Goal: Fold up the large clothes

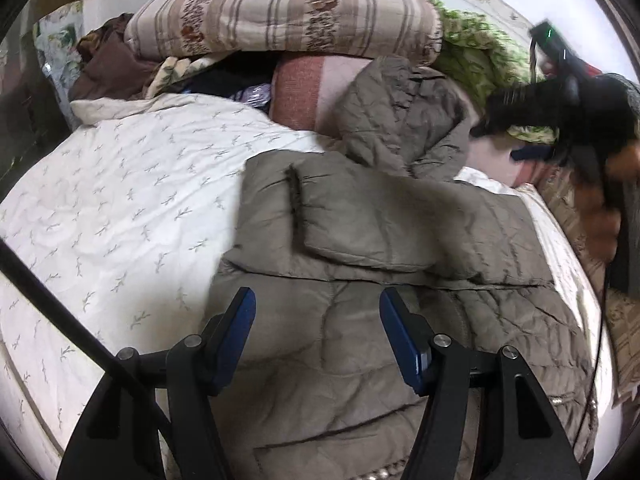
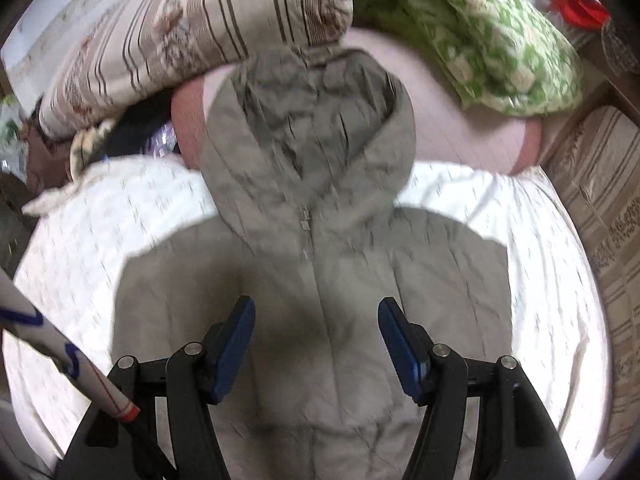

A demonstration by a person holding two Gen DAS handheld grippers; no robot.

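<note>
Left wrist view: a grey-brown quilted hooded jacket (image 1: 360, 240) lies flat on a white bedsheet (image 1: 120, 208) printed with small grey sprigs. The jacket's padded fabric is stitched in puffy, creased panels; one sleeve is folded across its body and the crumpled hood (image 1: 396, 116) points toward the striped bolster pillow (image 1: 280, 12). Beside that pillow, a green-and-white patterned quilt (image 1: 472, 48); under both, a pink blanket (image 1: 308, 92). The left gripper (image 1: 318, 300) angles down over the jacket's lower part, blue pads apart, nothing between them, not touching the cloth. Beyond the jacket's far side, the right gripper (image 1: 560, 92) shows as a blurred black shape with part of a hand behind it. Right wrist view (motion-blurred): the jacket (image 2: 320, 240) faces up, its centre zipper (image 2: 306, 224) running from the hood down toward the camera. The right gripper (image 2: 316, 308) is tilted down above the jacket's chest, jaws parted and empty.
</note>
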